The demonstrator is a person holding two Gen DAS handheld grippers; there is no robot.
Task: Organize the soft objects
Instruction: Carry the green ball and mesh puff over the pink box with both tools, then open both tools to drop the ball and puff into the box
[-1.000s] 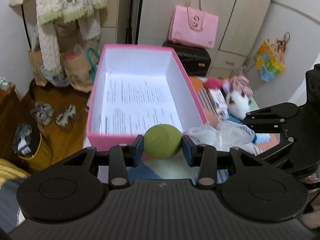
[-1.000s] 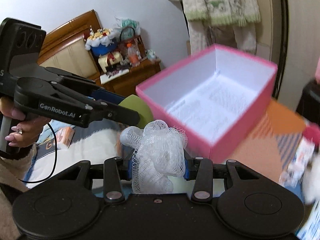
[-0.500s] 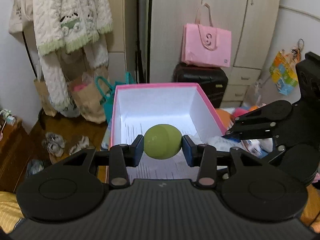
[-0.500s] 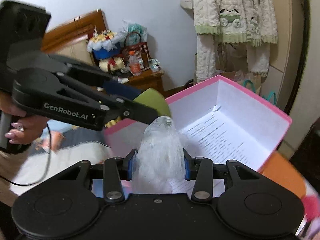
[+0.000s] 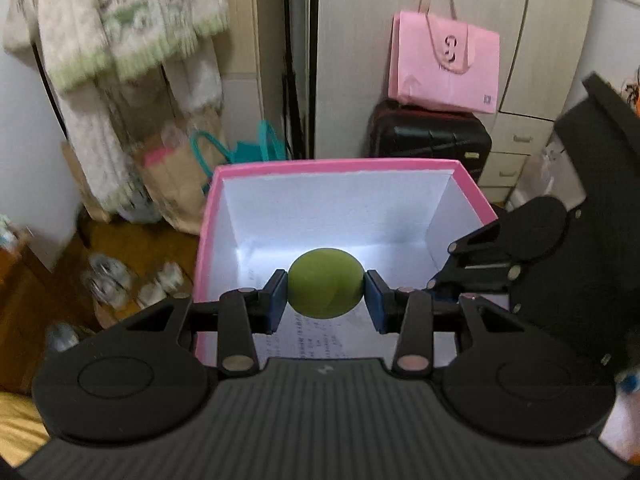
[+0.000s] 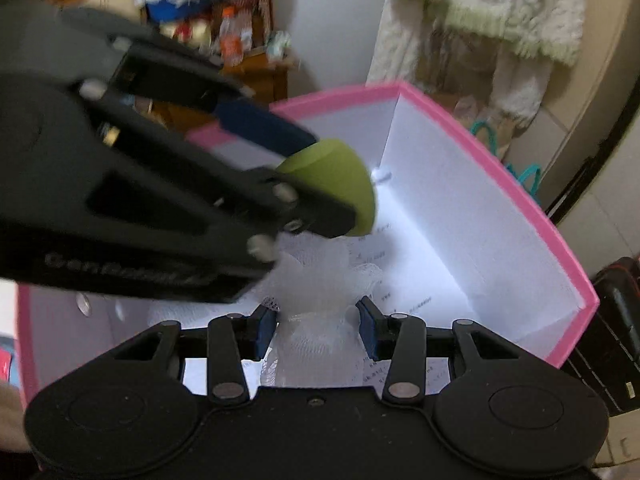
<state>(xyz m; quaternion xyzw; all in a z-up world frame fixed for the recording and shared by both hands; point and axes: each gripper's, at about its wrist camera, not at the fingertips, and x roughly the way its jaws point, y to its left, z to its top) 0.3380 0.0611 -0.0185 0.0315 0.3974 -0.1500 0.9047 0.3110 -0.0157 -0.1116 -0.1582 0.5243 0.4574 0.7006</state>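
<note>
Ball [image 5: 326, 283] sits clamped between our left gripper [image 5: 326, 294] pads, now over the box [image 5: 336, 168] instead of short of its near wall a second ago. Our right gripper [image 6: 316, 330] squeezes the mesh puff [image 6: 312, 320], which has likewise come in over the box floor, beside the ball.

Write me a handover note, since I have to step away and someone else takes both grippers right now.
Left gripper: shut on the olive-green soft ball, held over the open pink cardboard box with white lining.
Right gripper: shut on the white mesh netting bundle, also above the box's inside, beside the left gripper.
Done: both soft things picked up and brought over the box.
Left: lower, release both into the box, which holds only printed paper on its floor as far as visible.
</note>
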